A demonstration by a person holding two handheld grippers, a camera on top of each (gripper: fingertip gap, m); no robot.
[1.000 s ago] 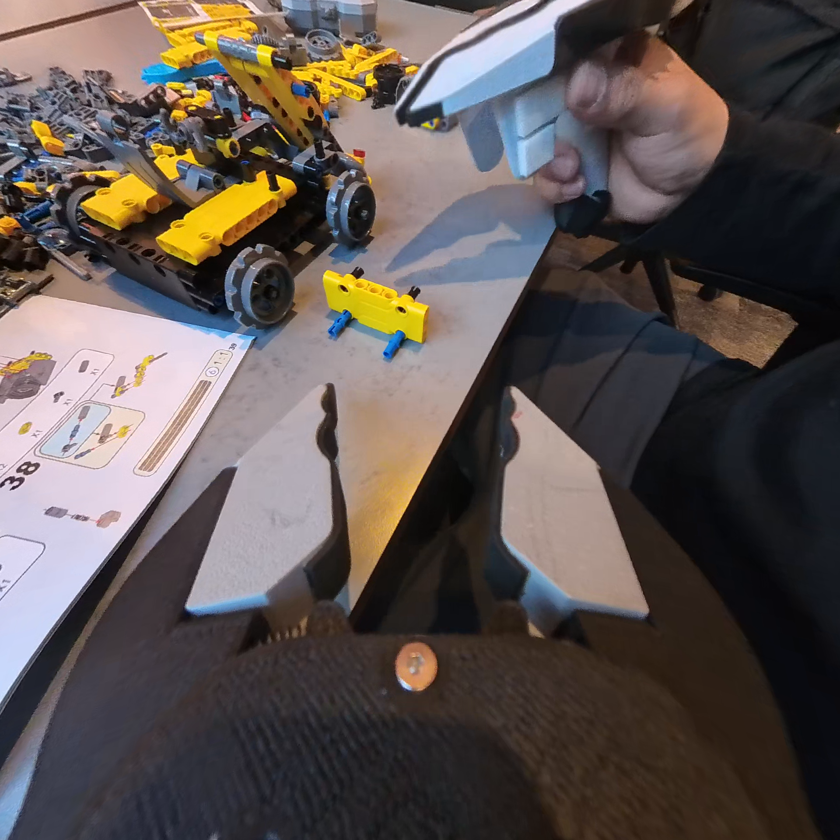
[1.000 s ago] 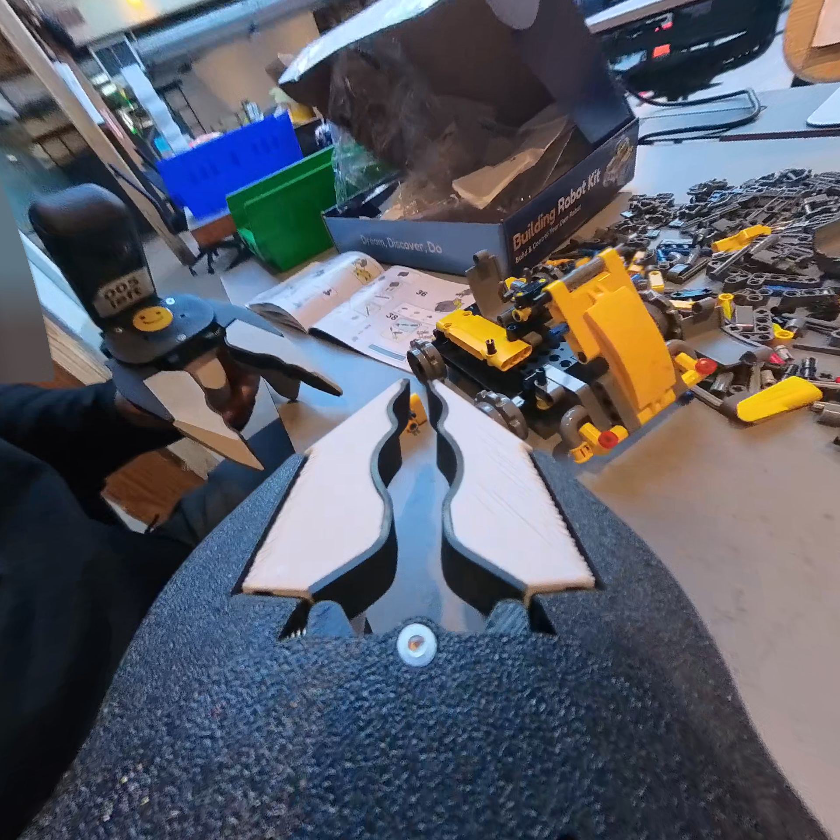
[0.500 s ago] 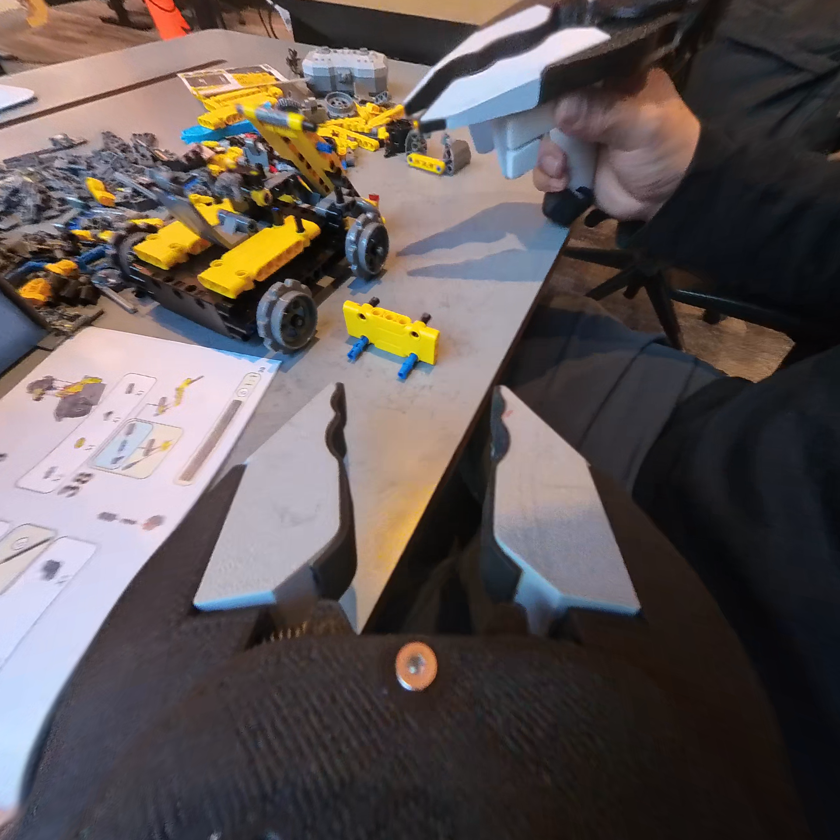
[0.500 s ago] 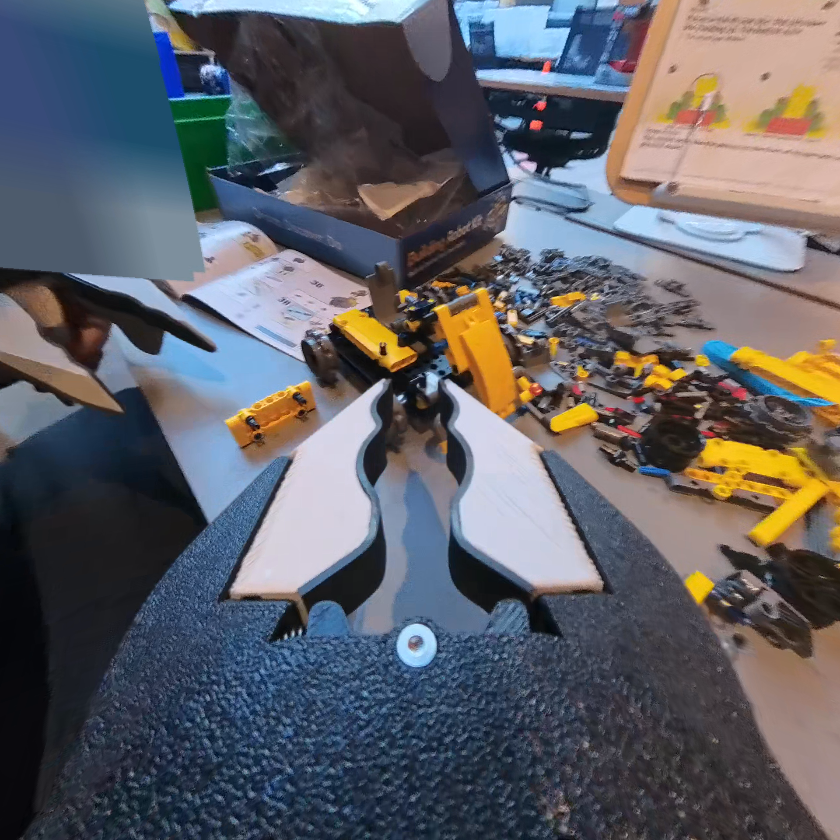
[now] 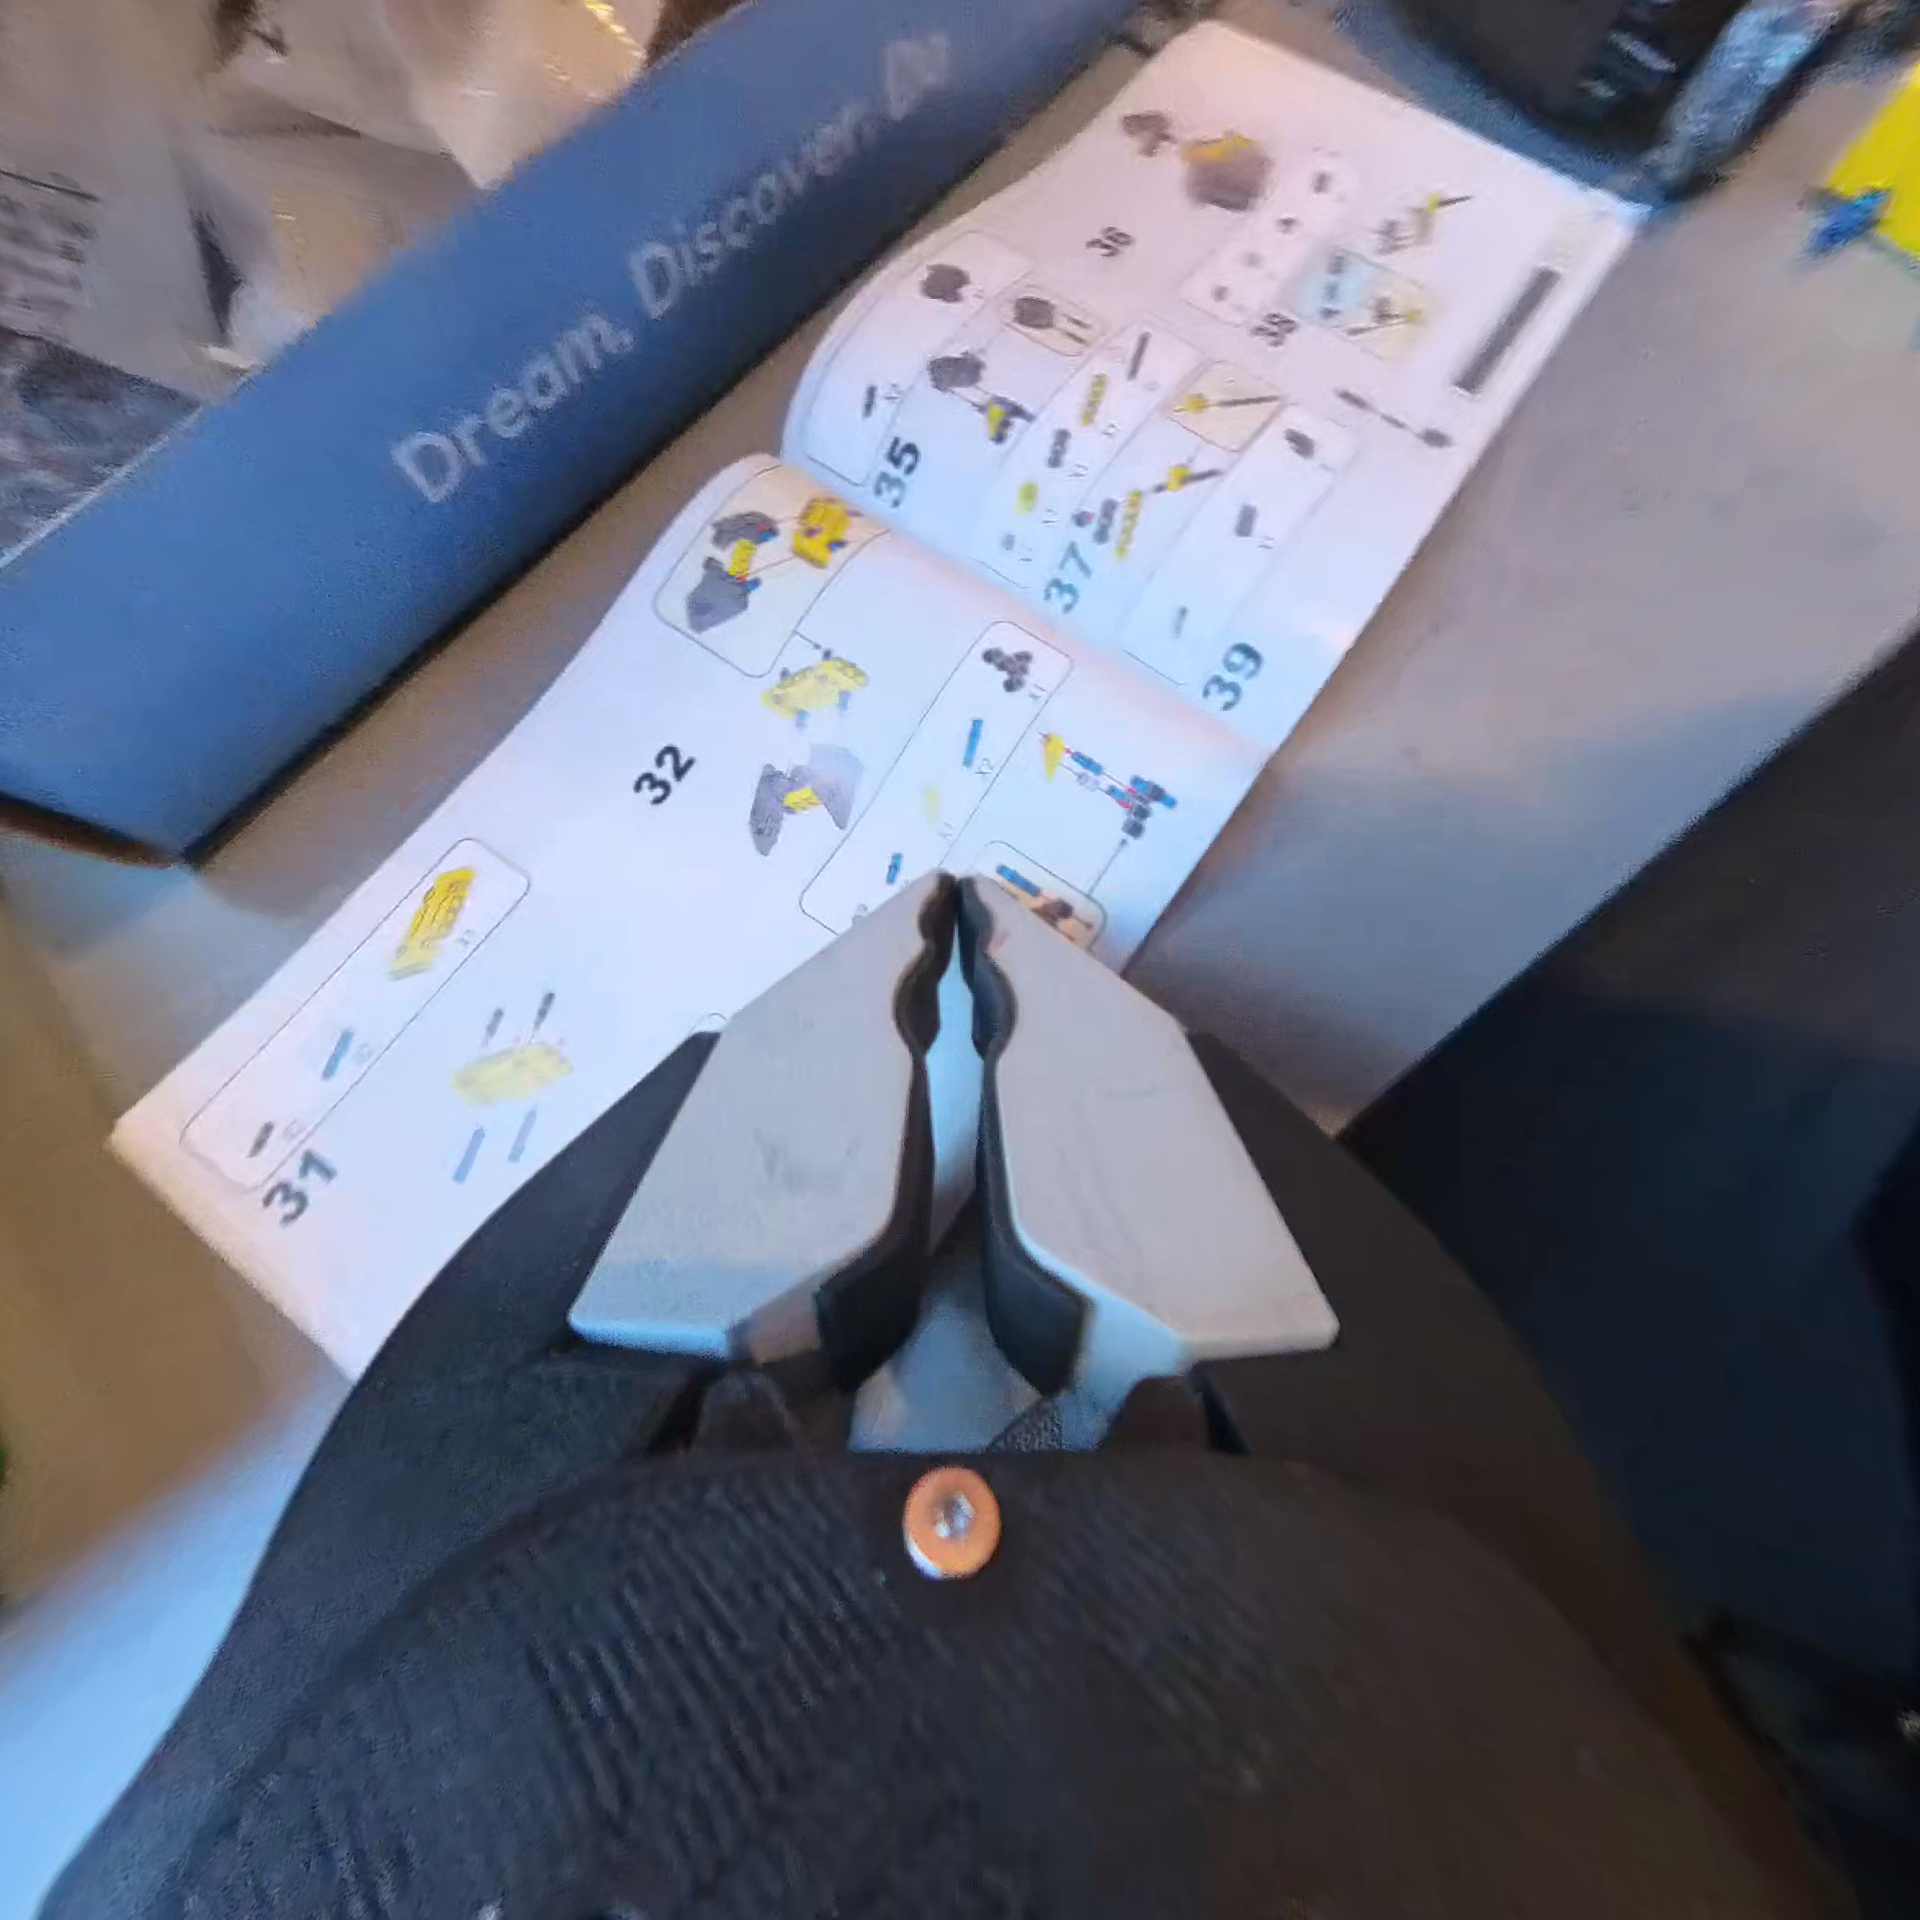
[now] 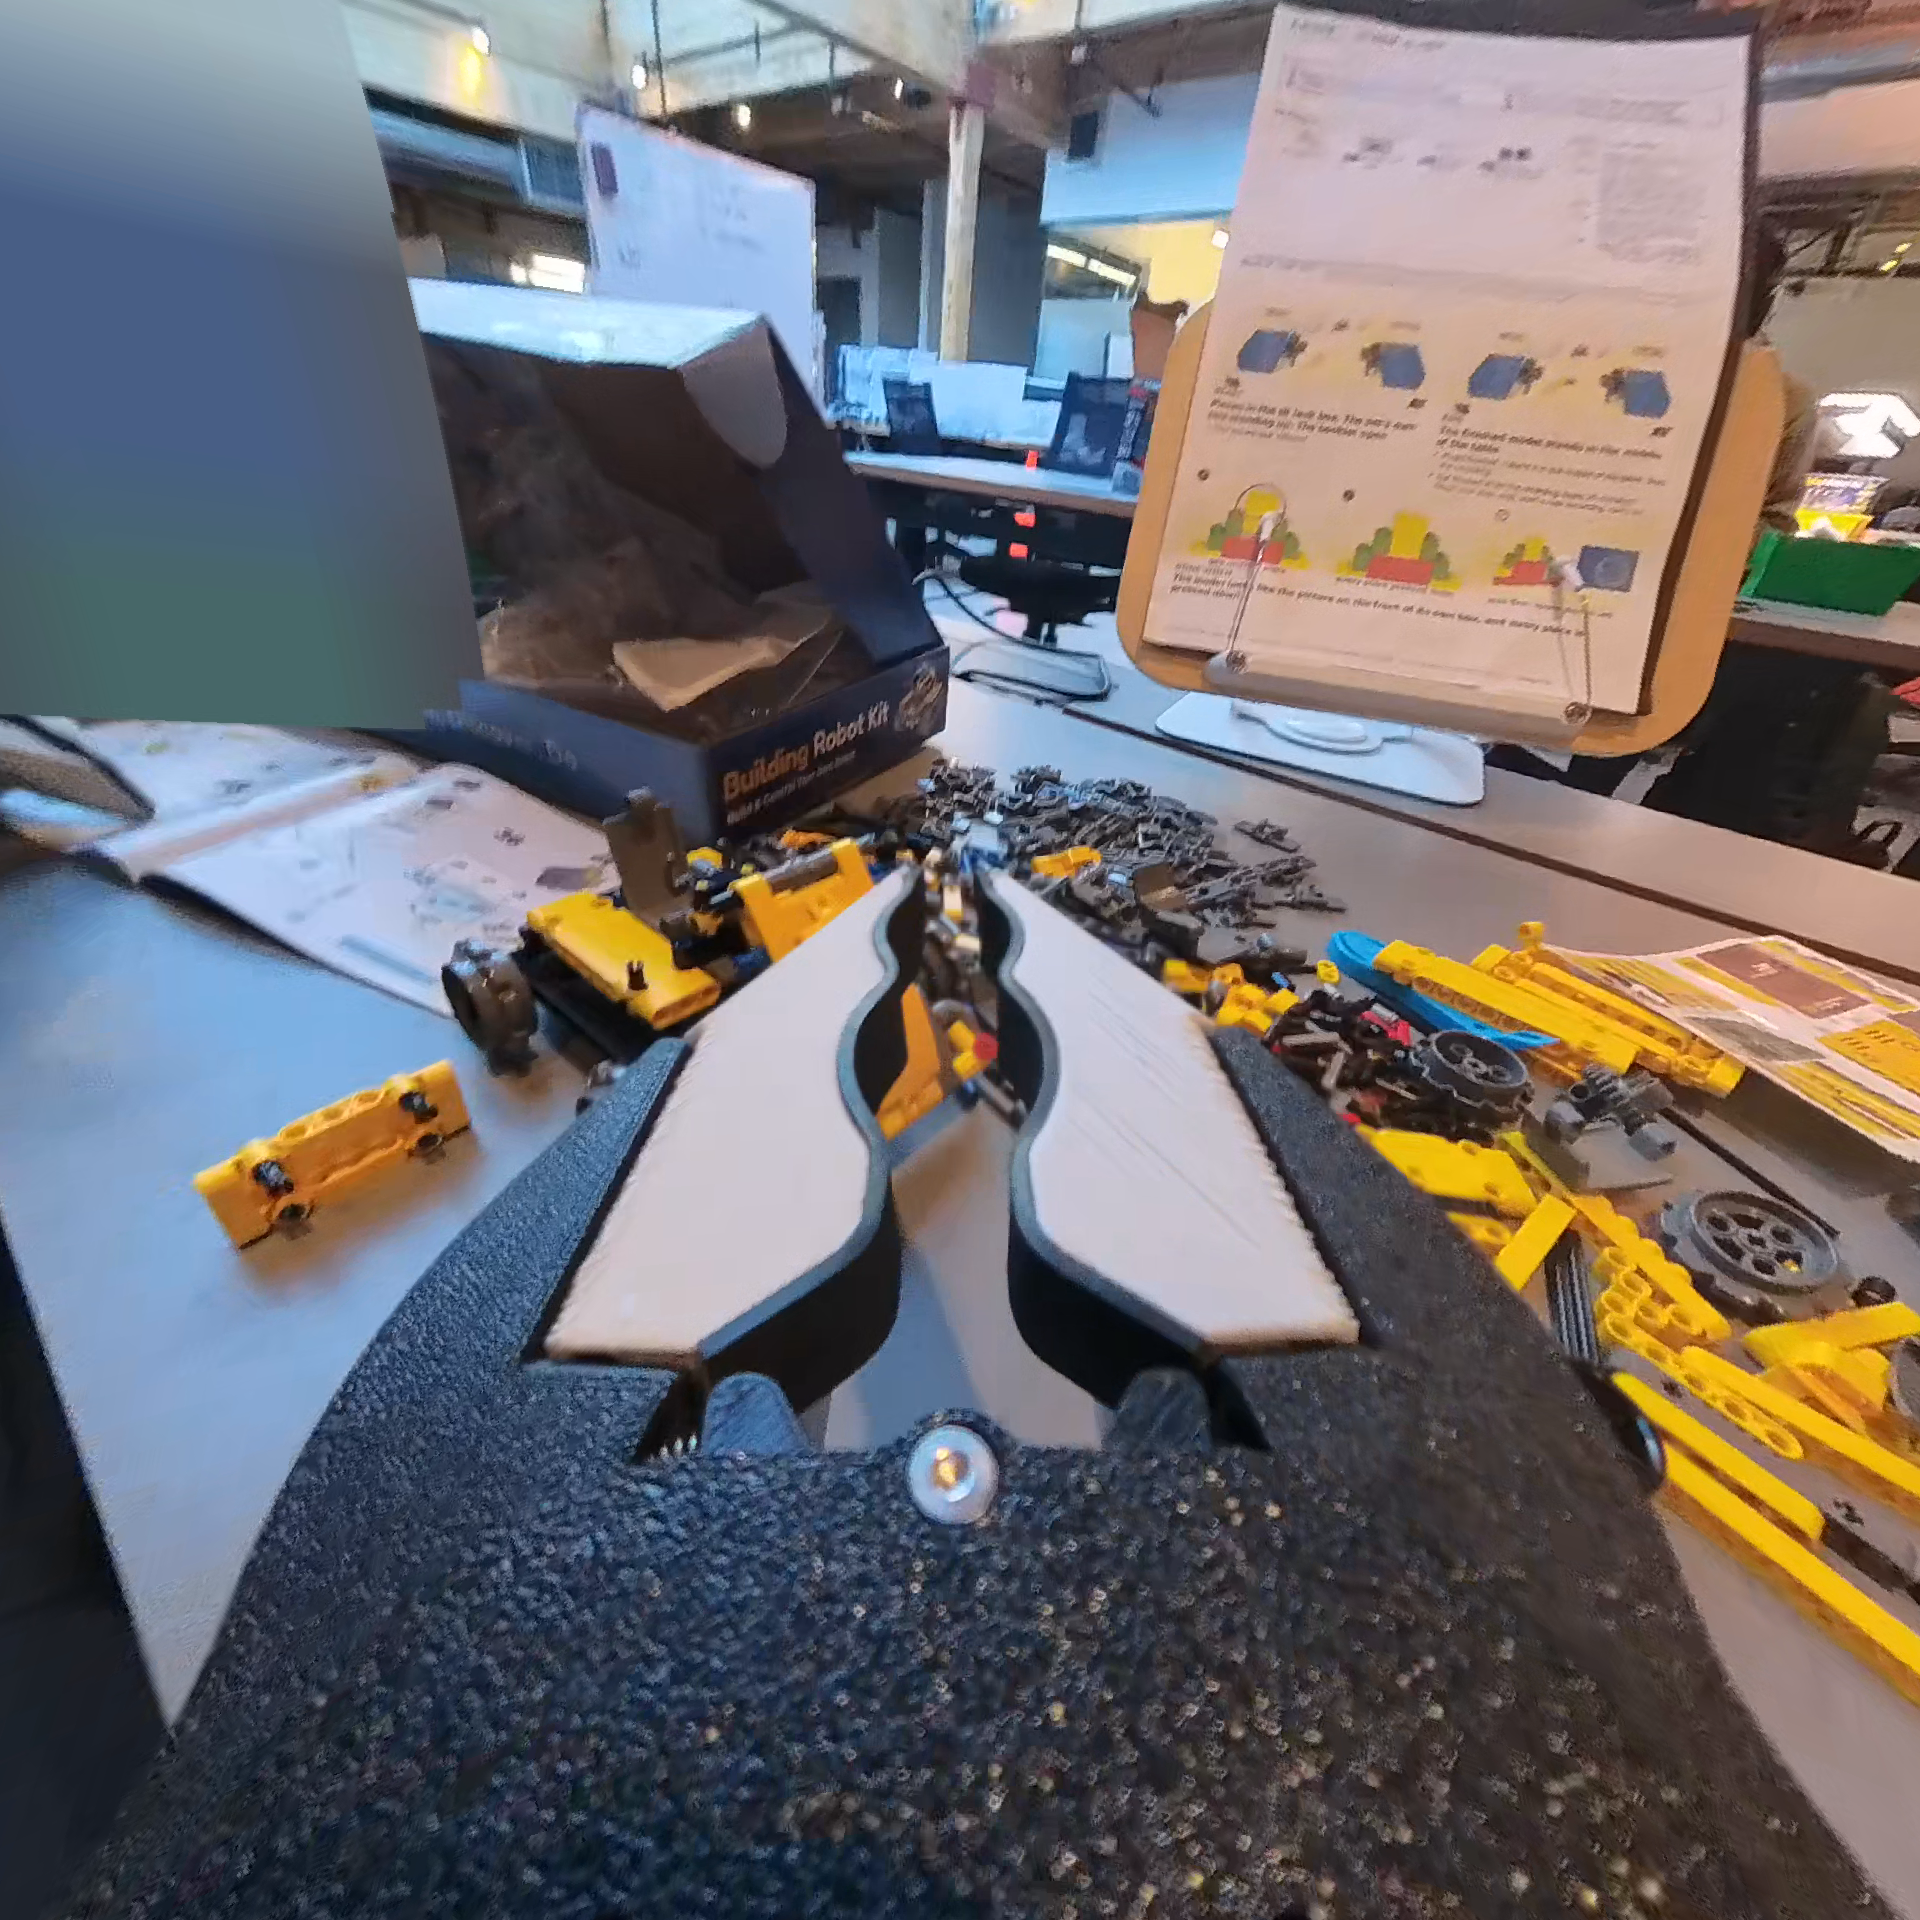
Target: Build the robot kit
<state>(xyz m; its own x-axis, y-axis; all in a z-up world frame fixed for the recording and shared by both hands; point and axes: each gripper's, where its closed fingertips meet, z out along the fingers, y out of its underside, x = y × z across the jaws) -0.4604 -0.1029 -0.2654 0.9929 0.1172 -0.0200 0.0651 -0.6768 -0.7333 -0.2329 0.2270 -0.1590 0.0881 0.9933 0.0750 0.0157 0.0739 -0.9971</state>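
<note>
Grey-faced and black-edged, your left tongs [image 5: 954, 885] are pressed together at the tips with nothing between them, poised over the near edge of the open instruction booklet [image 5: 727, 790] lying on the counter [image 5: 1558, 665]. Just beyond the booklet lies the long blue side of the kit box [image 5: 436, 416], running along it. This view is blurred by motion, so the small yellow and blue shape at the top right corner cannot be made out.

Your right tongs [image 6: 951, 883] stand slightly spread, a narrow gap between the tips and nothing pinched. They point toward the half-built yellow and black vehicle [image 6: 665, 935], which sits just past the tips. To its left, apart from it and near the counter's edge, lies a short yellow beam with black pins [image 6: 332, 1148]. To the right spreads a heap of loose parts: dark grey pieces [image 6: 1122, 842] farther back, yellow beams [image 6: 1558, 997], a blue piece [image 6: 1392, 961] and grey wheels [image 6: 1751, 1252] nearer. Behind the vehicle the box stands open [image 6: 727, 582]. A printed sheet on a stand [image 6: 1455, 364] rises at the back right.
</note>
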